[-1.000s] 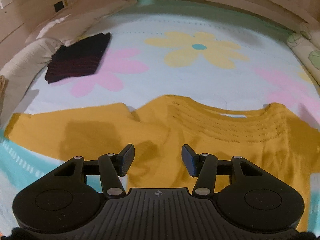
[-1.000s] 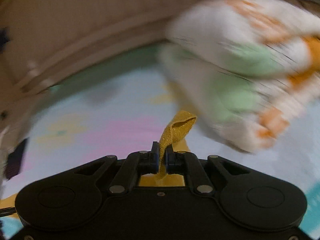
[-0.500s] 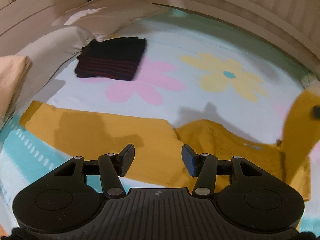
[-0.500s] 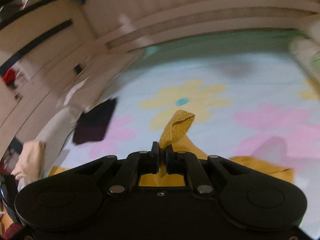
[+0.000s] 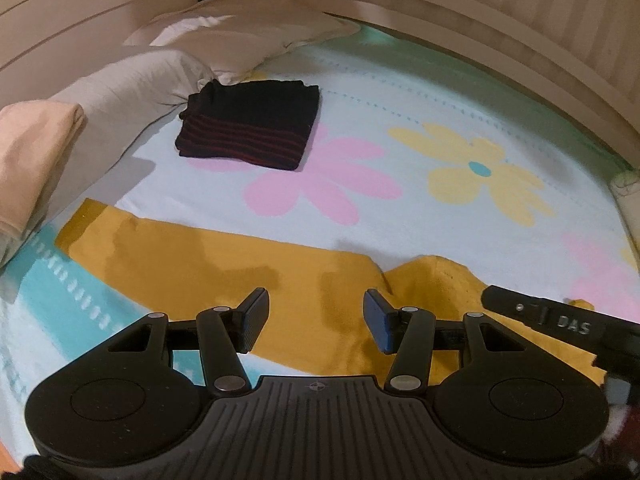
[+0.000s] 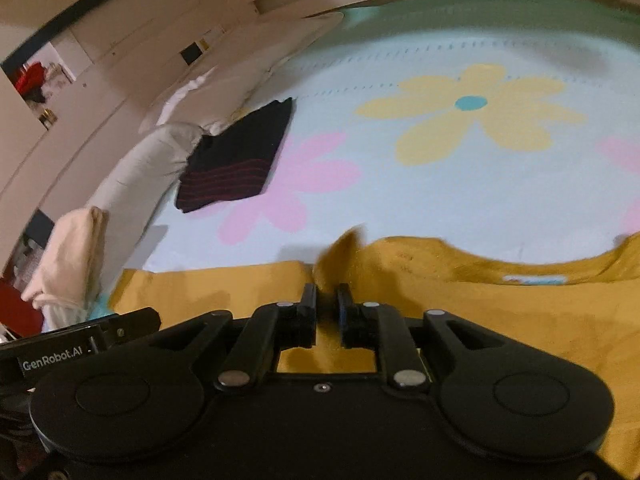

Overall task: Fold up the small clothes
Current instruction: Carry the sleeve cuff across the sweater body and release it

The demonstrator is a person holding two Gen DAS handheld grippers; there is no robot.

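A mustard-yellow top (image 5: 180, 256) lies flat on the flowered bed sheet (image 5: 400, 100), its left sleeve stretched out to the left. My left gripper (image 5: 314, 304) hovers open over that sleeve, with nothing between its fingers. My right gripper (image 6: 326, 296) sits low over the top (image 6: 480, 300), whose collar label shows to the right. Its jaws are opening, and a raised fold of the yellow cloth (image 6: 340, 252) stands just ahead of the tips, no longer pinched. In the left wrist view the right gripper's body (image 5: 540, 316) comes in from the right.
A folded dark garment with red stripes (image 5: 252, 128) lies at the back left of the bed. White pillows (image 5: 240, 32) and a peach cloth (image 5: 32, 152) line the left side. A wooden bed frame (image 5: 480, 20) runs along the back.
My right gripper has swung left across the bed with the yellow cloth, come down onto the top, and its jaws have parted. My left gripper has shifted left along the sleeve.
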